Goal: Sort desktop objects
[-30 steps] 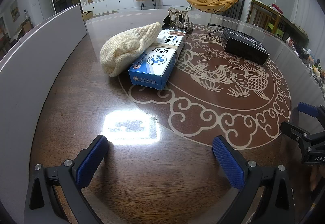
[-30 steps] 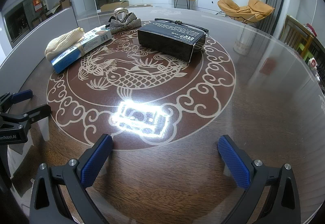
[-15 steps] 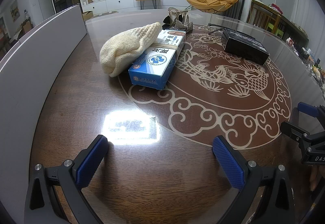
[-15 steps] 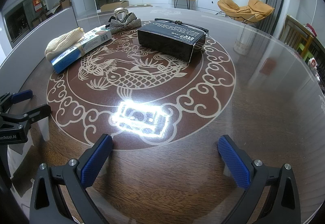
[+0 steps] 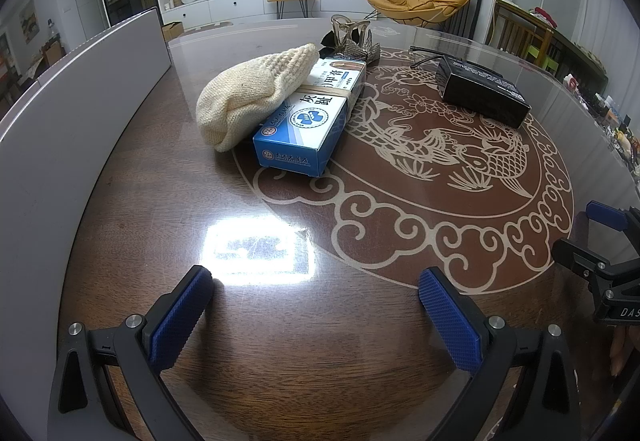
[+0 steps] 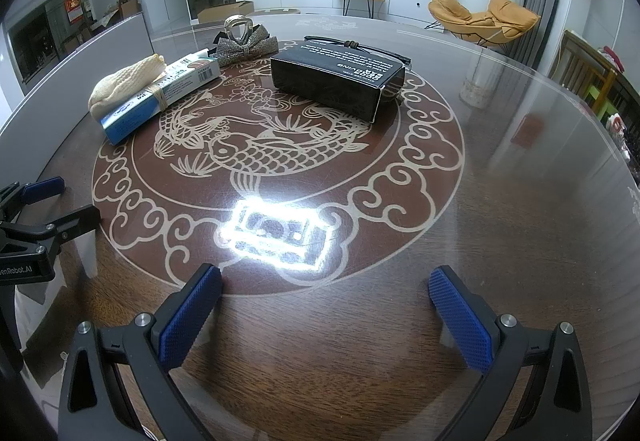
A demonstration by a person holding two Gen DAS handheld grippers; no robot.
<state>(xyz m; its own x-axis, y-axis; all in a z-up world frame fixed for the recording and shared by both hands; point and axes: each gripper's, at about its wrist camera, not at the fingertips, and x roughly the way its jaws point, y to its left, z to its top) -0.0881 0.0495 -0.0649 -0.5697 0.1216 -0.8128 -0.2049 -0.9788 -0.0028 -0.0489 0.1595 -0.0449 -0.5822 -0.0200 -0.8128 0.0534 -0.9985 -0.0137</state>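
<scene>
On the round glass-topped table (image 5: 168, 169) a cream knitted cloth (image 5: 252, 93) leans on a blue-and-white carton (image 5: 312, 117) bound with a rubber band. Behind them lies a glittery bow hair clip (image 5: 352, 41). A black box (image 5: 484, 93) with a cord on top sits to the right. From the right wrist I see the cloth (image 6: 124, 83), carton (image 6: 160, 101), bow clip (image 6: 244, 43) and black box (image 6: 340, 79). My left gripper (image 5: 316, 293) is open near the table's front edge, nothing between its fingers. My right gripper (image 6: 326, 299) is open too, well short of the objects.
A grey panel (image 5: 80, 93) curves along the table's left side. Each gripper shows at the edge of the other's view: the right gripper (image 5: 600, 241) and the left gripper (image 6: 40, 213). Chairs, a TV unit and plants stand beyond the table.
</scene>
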